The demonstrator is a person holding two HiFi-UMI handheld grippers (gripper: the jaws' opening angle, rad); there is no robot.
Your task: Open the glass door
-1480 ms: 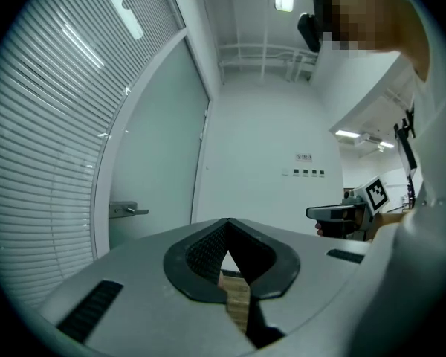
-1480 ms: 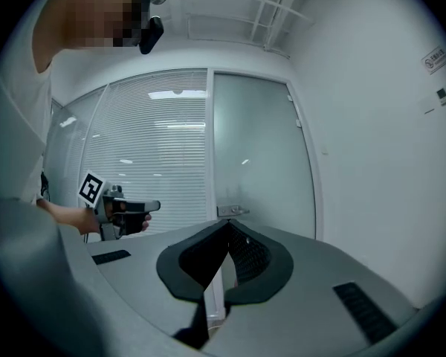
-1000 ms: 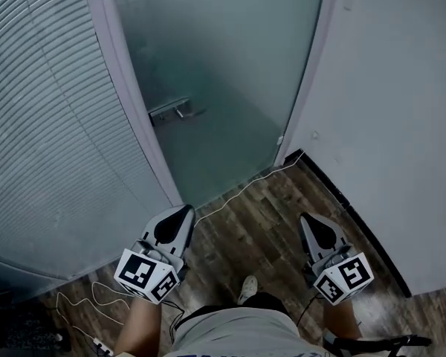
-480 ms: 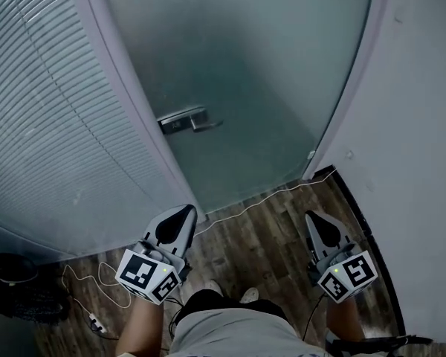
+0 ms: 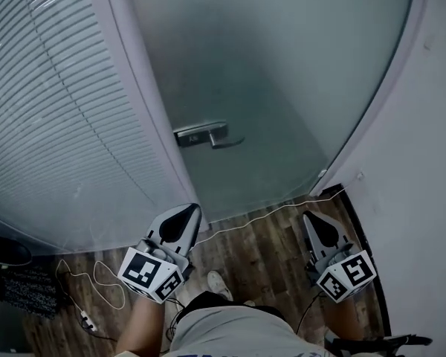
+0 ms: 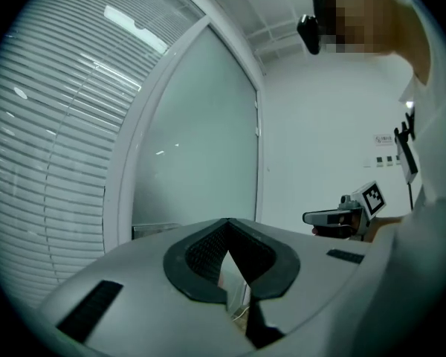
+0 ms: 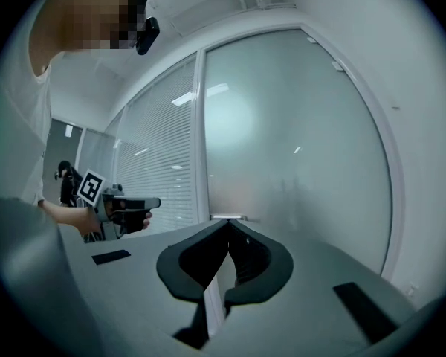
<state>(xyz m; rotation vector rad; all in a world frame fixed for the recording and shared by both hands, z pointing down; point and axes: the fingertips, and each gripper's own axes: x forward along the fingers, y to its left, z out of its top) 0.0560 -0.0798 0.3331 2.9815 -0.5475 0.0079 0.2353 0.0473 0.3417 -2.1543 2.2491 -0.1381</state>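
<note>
The frosted glass door (image 5: 275,73) stands closed ahead in its pale frame. Its metal lever handle (image 5: 207,134) sits at the door's left edge. My left gripper (image 5: 187,211) is held low over the wood floor, below and a little left of the handle, well short of it. Its jaws are shut with nothing in them. My right gripper (image 5: 310,219) hangs further right near the door's foot, also shut and empty. In the left gripper view the handle (image 6: 156,229) shows just left of the gripper (image 6: 227,222). In the right gripper view the handle (image 7: 227,217) lies straight beyond the gripper (image 7: 228,224).
A glass wall with slatted blinds (image 5: 52,110) runs along the left. A white wall (image 5: 431,199) closes the right side. A thin white cable (image 5: 267,213) crosses the wood floor at the door's foot, with more cable (image 5: 97,288) and a dark object (image 5: 15,277) at lower left.
The door and its handle have come nearer and shifted right and down in the head view. Both grippers were carried along toward it, still shut and low.
</note>
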